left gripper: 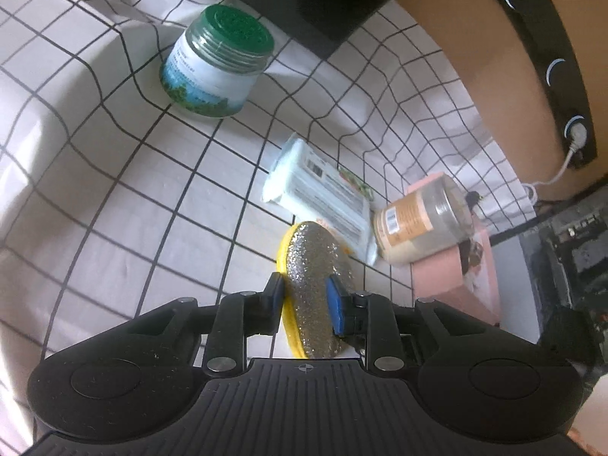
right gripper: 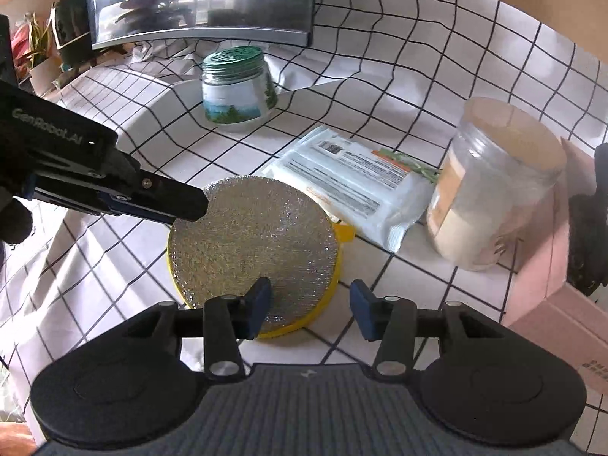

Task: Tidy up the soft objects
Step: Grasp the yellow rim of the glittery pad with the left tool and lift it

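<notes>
A round sponge with a glittery silver face and yellow backing is clamped on edge between the blue pads of my left gripper, a little above the checked cloth. In the right wrist view the same sponge faces me, with the left gripper's fingers gripping its left edge. My right gripper is open and empty, just in front of the sponge's lower right edge. A white soft wipes pack lies flat behind the sponge.
A green-lidded jar stands at the back. A clear jar with beige contents stands by a pink box. A dark monitor stands behind. The white checked cloth covers the table.
</notes>
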A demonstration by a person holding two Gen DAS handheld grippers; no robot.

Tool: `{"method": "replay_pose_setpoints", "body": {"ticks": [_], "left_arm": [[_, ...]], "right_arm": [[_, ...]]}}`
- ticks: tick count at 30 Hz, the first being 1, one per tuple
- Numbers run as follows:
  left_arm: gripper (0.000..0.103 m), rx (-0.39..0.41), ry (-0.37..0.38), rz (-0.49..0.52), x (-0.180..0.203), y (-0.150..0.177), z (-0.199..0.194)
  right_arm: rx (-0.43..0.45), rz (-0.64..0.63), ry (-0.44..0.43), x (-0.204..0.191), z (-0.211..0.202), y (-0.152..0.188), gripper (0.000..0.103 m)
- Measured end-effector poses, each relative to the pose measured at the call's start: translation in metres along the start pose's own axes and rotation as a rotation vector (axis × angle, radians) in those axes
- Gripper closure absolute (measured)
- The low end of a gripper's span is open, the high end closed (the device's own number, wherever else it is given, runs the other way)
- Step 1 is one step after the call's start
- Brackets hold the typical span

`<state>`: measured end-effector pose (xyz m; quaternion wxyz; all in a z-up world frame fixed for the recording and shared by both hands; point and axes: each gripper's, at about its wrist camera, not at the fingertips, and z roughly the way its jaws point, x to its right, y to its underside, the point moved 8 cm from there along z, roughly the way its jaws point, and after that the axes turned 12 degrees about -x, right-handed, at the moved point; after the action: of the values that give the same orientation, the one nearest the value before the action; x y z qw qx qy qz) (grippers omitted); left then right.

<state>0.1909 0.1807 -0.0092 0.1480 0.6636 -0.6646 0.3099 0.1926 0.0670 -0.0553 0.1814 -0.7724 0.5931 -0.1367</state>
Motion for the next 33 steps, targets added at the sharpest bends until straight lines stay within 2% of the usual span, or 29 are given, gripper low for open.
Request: {"method": "replay_pose_setpoints", "body": {"ticks": [5, 10, 13, 16, 19, 22, 23, 25, 30, 33], "left_arm": [[0.076, 0.011, -0.003, 0.040, 0.006, 0.008, -0.011], [0.075, 0.016, -0.009, 0.100, 0.016, 0.011, -0.011], [0.069, 0.020, -0.056, 0.070, 0.015, 0.007, 0.000], [0.065, 0.016, -0.083, 0.083, 0.017, 0.005, 0.011], [0.065, -0.009, -0.110, 0.055, 0.006, 0.000, 0.024], [0.070, -0.043, -0.110, 0.050, -0.002, 0.001, 0.033], [0.070, -0.047, -0.106, 0.057, -0.001, 0.004, 0.034], [0.070, -0.049, -0.098, 0.072, 0.000, 0.009, 0.034], [0.071, -0.051, -0.069, 0.052, -0.004, 0.015, 0.029], [0.071, -0.049, -0.062, 0.042, -0.003, 0.015, 0.029]], "right_arm": [[-0.004, -0.008, -0.024, -0.011, -0.004, 0.005, 0.061], [0.001, -0.022, -0.043, -0.022, -0.010, 0.015, 0.062], [0.001, -0.018, -0.058, -0.022, -0.012, 0.020, 0.062], [0.002, -0.018, -0.066, -0.022, -0.015, 0.025, 0.061], [0.005, -0.025, -0.068, -0.022, -0.017, 0.030, 0.061], [0.020, -0.026, -0.083, -0.020, -0.029, 0.028, 0.061], [0.038, -0.014, -0.075, -0.017, -0.035, 0.025, 0.061], [0.063, 0.022, 0.000, -0.006, -0.041, 0.017, 0.061], [-0.005, 0.071, 0.181, 0.018, -0.025, 0.016, 0.061], [-0.015, 0.070, 0.154, 0.018, -0.025, 0.019, 0.061]]}}
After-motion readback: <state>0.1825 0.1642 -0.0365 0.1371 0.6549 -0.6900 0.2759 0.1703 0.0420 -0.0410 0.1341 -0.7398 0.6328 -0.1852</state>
